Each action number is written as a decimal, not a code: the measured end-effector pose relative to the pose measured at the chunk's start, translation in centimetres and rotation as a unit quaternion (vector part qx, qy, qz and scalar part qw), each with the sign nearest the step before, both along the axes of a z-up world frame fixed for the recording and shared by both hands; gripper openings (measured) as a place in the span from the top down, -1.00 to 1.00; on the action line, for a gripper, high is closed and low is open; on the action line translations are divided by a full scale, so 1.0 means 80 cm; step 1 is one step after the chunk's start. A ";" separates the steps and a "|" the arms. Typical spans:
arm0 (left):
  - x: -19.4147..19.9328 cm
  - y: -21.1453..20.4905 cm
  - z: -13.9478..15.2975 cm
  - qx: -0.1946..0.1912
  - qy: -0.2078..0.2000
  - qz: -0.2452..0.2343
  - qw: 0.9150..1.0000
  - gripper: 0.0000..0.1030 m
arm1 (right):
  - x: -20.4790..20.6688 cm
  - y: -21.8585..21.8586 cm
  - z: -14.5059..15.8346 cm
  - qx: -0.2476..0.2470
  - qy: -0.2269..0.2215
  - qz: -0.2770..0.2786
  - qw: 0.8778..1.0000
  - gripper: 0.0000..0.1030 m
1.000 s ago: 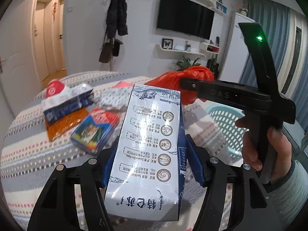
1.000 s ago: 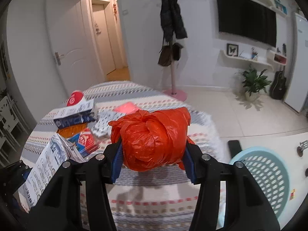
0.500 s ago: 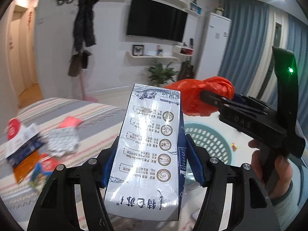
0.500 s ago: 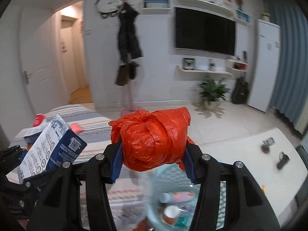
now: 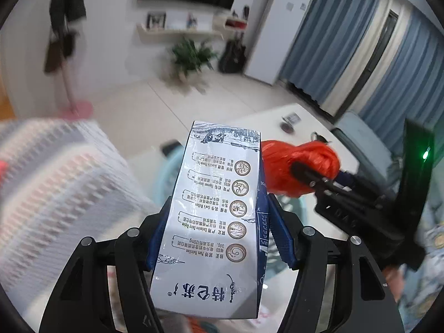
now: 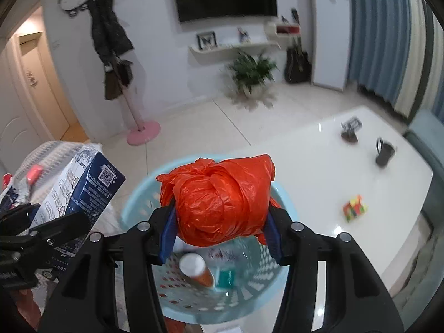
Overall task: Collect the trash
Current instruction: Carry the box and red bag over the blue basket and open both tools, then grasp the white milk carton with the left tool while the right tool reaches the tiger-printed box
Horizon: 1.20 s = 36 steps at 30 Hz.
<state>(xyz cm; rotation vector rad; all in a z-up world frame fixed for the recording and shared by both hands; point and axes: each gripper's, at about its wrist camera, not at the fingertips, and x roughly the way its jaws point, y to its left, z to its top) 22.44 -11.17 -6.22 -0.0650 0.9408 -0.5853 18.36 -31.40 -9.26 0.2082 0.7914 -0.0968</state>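
Note:
My left gripper [image 5: 219, 236] is shut on a blue and white milk carton [image 5: 216, 216], held upright in the air; the carton also shows at the left of the right wrist view [image 6: 80, 191]. My right gripper [image 6: 219, 227] is shut on a crumpled orange plastic bag [image 6: 219, 199], held directly above a light blue perforated basket [image 6: 280, 274]. The bag also shows in the left wrist view [image 5: 294, 172], just right of the carton. The basket holds a white-capped bottle [image 6: 197, 269] and a green packet [image 6: 226, 277].
A striped table [image 5: 55, 194] with leftover wrappers lies to the left. A white low table [image 6: 347, 183] to the right carries small dark items and a colourful cube [image 6: 355, 208]. A coat stand [image 6: 138, 127] and a plant [image 6: 252, 75] stand by the far wall.
Both grippers have swung right, away from the striped table, with their loads. The orange bag now hangs over the blue basket, whose contents have come into view.

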 end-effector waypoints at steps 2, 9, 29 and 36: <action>0.008 -0.007 -0.015 -0.001 0.018 -0.002 1.000 -0.21 | 0.001 -0.011 -0.018 0.009 0.020 -0.009 1.000 0.00; 0.015 -0.030 -0.043 0.019 0.031 -0.006 0.999 -0.32 | 0.004 -0.027 -0.049 0.025 0.050 -0.023 0.998 -0.11; -0.015 0.014 -0.031 -0.007 0.021 0.023 0.999 -0.49 | -0.010 -0.006 -0.037 0.037 0.045 -0.016 0.998 -0.41; -0.043 0.054 -0.017 -0.004 -0.009 0.042 0.999 -0.49 | -0.018 0.027 -0.010 0.020 0.026 -0.003 0.999 -0.41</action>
